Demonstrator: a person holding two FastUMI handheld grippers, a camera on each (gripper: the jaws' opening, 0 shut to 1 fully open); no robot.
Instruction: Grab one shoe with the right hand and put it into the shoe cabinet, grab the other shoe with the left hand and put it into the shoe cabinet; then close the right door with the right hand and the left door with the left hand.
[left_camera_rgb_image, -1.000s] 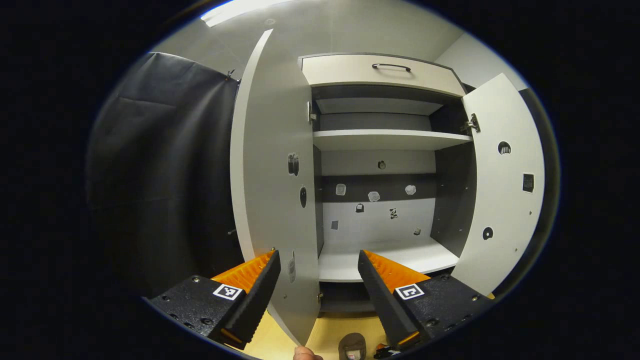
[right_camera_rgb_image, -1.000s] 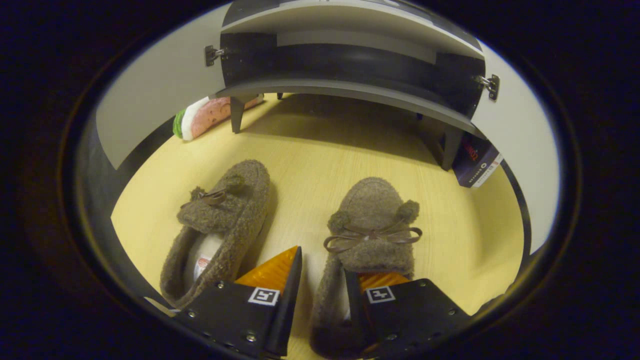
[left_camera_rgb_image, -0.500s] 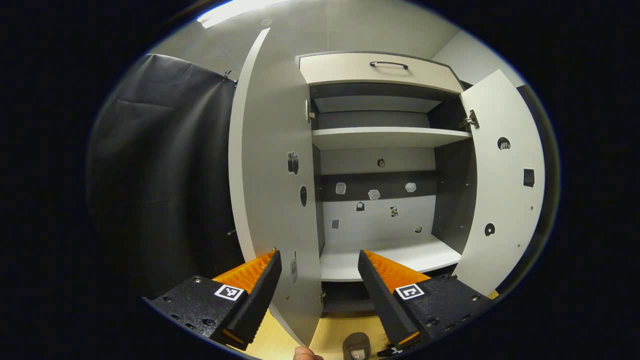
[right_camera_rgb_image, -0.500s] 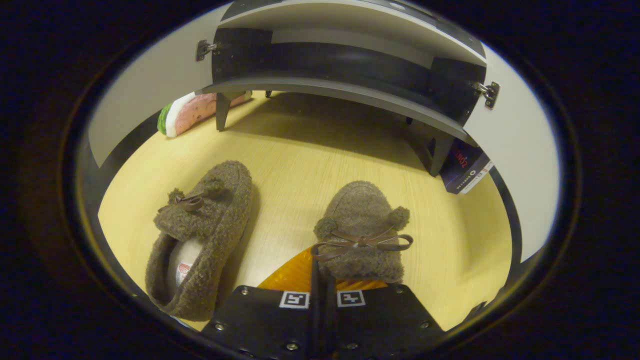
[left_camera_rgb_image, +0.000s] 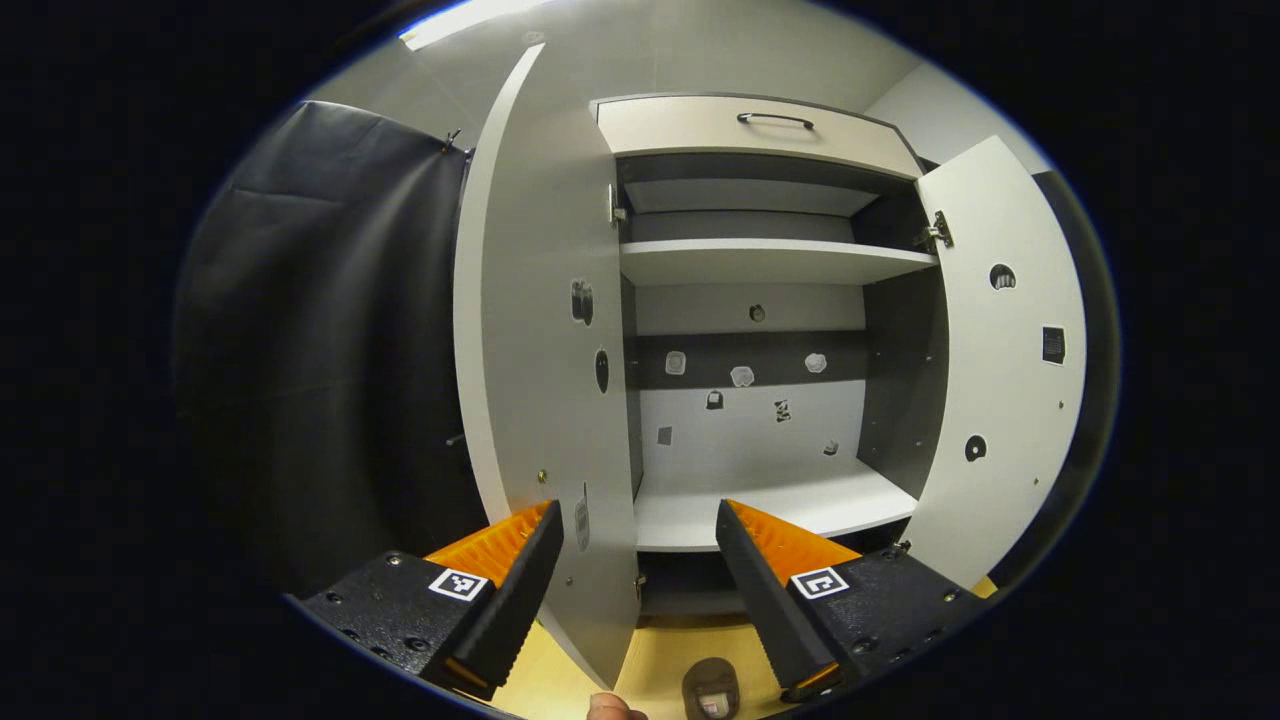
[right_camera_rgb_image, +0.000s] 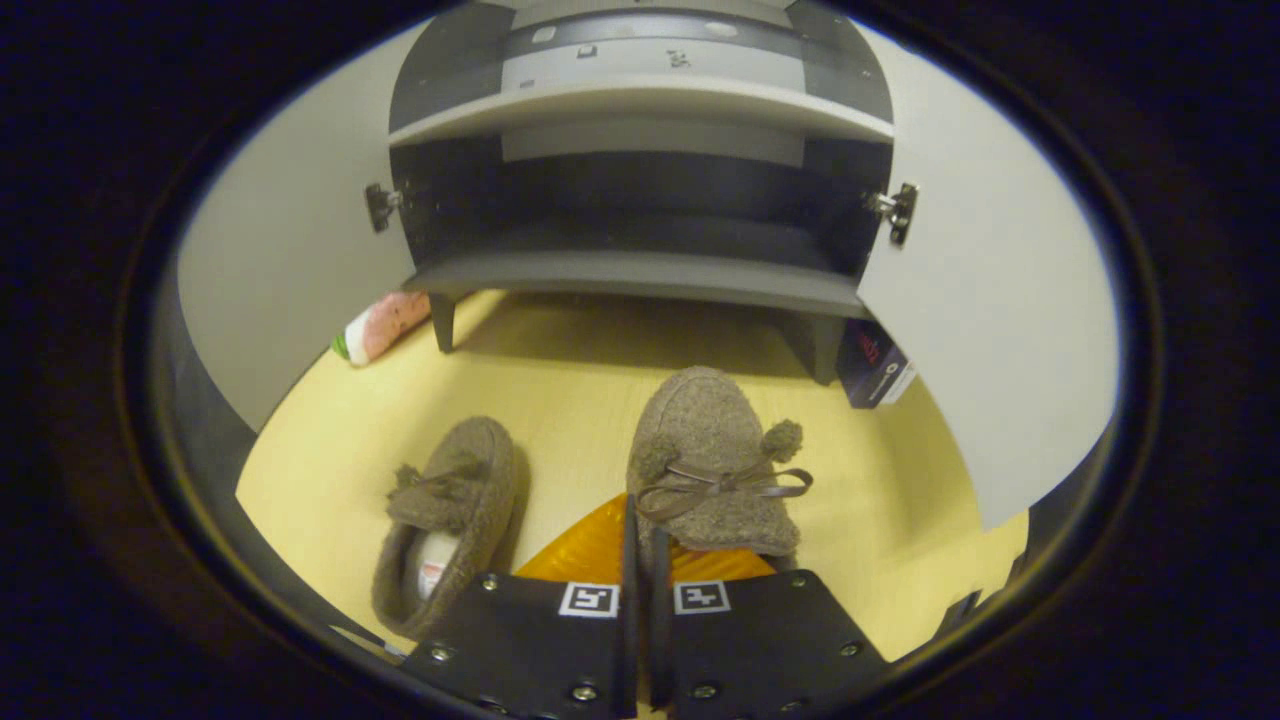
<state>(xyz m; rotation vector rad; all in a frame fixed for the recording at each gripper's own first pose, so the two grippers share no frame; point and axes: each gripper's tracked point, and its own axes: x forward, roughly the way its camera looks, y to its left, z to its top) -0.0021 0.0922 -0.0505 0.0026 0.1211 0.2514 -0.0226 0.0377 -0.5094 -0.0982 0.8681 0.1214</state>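
My right gripper (right_camera_rgb_image: 640, 505) is shut on the side wall of a fuzzy brown shoe (right_camera_rgb_image: 712, 450) with a bow, and holds it above the yellow floor, toe toward the shoe cabinet (right_camera_rgb_image: 640, 272). The other brown shoe (right_camera_rgb_image: 450, 520) lies on the floor to its left. In the left gripper view my left gripper (left_camera_rgb_image: 640, 515) hangs open with nothing between its fingers, facing the cabinet's lower white shelf (left_camera_rgb_image: 800, 505). Both doors stand open: the left door (left_camera_rgb_image: 540, 350) and the right door (left_camera_rgb_image: 1000, 370). A shoe (left_camera_rgb_image: 710, 688) peeks in below the left gripper.
A pink and green object (right_camera_rgb_image: 380, 325) lies by the cabinet's left leg, and a dark box (right_camera_rgb_image: 875, 365) stands by its right leg. The cabinet has an upper shelf (left_camera_rgb_image: 770, 262) and a top drawer (left_camera_rgb_image: 750, 130). A fingertip (left_camera_rgb_image: 610, 708) shows at the bottom edge.
My right gripper shut on the right-hand shoe's side and lifted it off the floor, tilting up toward the cabinet. The left gripper stayed open and barely moved.
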